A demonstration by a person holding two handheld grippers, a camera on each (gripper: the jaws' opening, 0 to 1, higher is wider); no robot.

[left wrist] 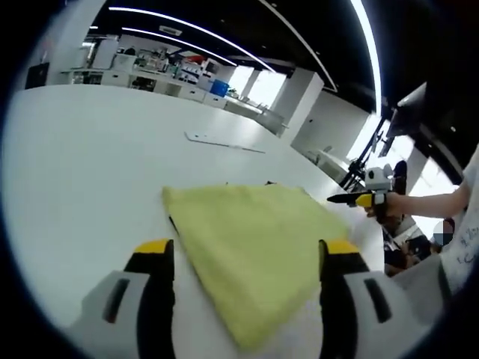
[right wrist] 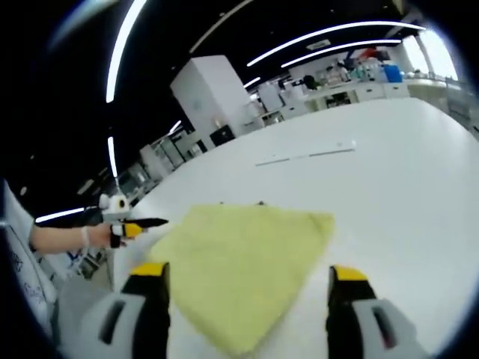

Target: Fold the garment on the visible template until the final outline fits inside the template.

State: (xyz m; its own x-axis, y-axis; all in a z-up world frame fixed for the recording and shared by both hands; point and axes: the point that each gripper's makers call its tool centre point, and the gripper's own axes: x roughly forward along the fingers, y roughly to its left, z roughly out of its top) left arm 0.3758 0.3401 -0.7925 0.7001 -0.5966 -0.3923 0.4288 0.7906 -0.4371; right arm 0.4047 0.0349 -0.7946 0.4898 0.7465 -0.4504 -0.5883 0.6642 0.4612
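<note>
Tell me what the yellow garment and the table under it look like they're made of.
Yellow garment: soft woven or knit cloth, matte, judging by its limp folded edges and faintly fuzzy surface; the exact fibre is unclear. Table: smooth hard white top, probably laminate or painted board, with a slight sheen and no visible grain.

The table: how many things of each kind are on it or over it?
Yellow cloth: 1
Thin white strip: 1
Gripper: 2, left gripper and right gripper, both held over the white table
Total: 4
</note>
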